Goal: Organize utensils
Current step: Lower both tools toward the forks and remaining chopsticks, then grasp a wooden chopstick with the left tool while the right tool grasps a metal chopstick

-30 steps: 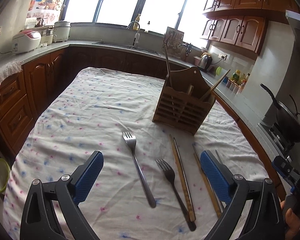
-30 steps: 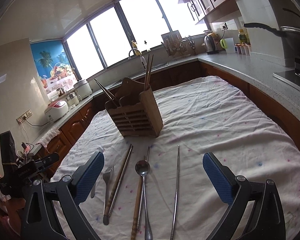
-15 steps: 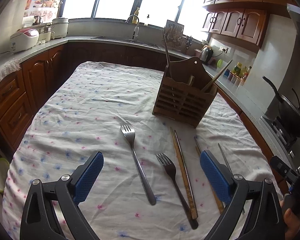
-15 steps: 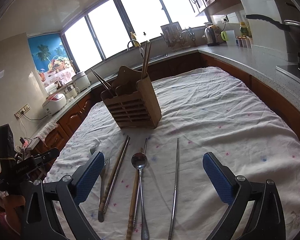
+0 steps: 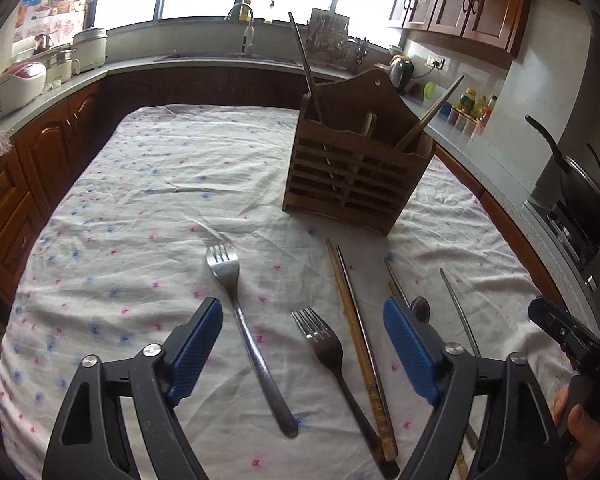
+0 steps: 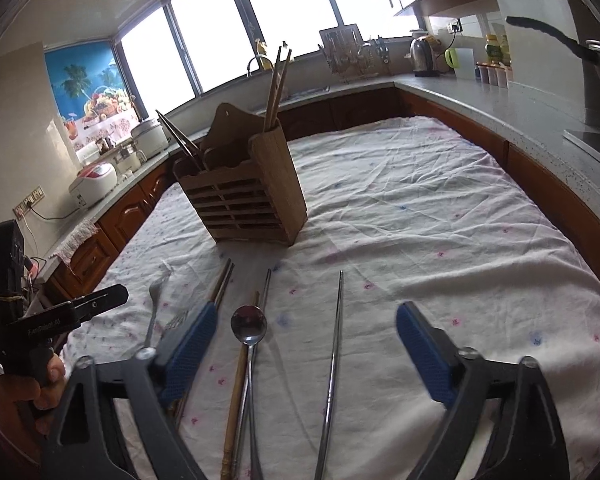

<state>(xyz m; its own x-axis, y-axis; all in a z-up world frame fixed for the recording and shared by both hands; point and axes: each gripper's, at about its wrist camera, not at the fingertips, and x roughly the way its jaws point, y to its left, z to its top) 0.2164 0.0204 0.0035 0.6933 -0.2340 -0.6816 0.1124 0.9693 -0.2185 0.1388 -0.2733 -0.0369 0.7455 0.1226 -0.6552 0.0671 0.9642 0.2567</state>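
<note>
Left gripper (image 5: 302, 344) spread wide, holding nothing, above two forks: the silver fork (image 5: 244, 324) furthest left, the darker fork (image 5: 332, 364) beside it, near the tablecloth's (image 5: 160, 184) near edge. Next rightward lie paired chopsticks (image 5: 358, 344), then a spoon (image 6: 249, 326) and a single metal chopstick (image 6: 334, 356) between the right gripper's (image 6: 302, 344) wide, empty fingers. Wooden utensil holder (image 5: 350, 172) stands mid-cloth, toward its right edge, chopsticks upright inside.

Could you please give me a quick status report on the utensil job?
Both claws open, left and right, empty. Forks, spoon, chopsticks on cloth; holder partly filled. Path clear.
</note>
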